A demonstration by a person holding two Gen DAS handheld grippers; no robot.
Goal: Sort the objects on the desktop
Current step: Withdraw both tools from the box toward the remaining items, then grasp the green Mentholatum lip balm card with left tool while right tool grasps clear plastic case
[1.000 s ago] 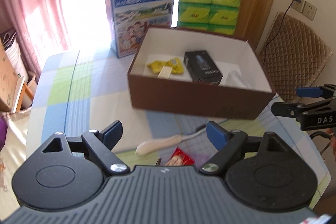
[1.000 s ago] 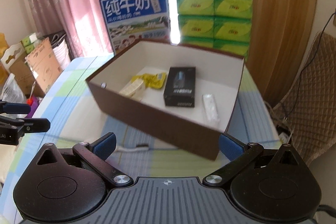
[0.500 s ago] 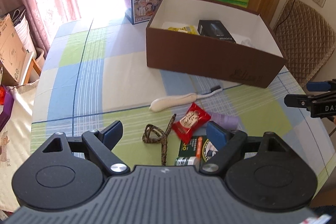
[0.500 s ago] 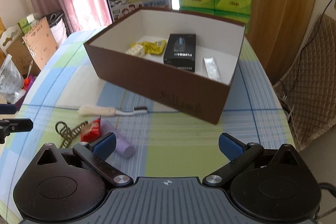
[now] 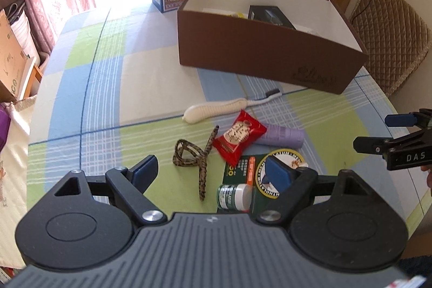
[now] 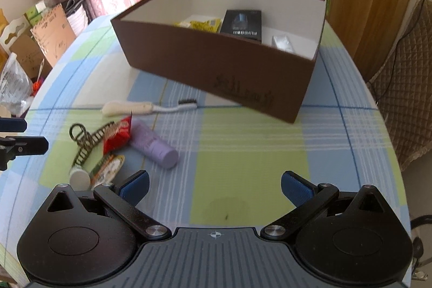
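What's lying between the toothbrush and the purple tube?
The red snack packet lies between the toothbrush and the purple tube, overlapping the tube; clearest in the left wrist view.

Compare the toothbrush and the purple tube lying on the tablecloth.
The toothbrush is long and slim, with a cream ribbed handle and a dark bristle head; the purple tube is a short, thick, plain lilac cylinder. The toothbrush lies clear of the pile, nearer the brown box; the purple tube is partly covered by the red snack packet. Both lie flat on the checked tablecloth, outside the box and ungripped.
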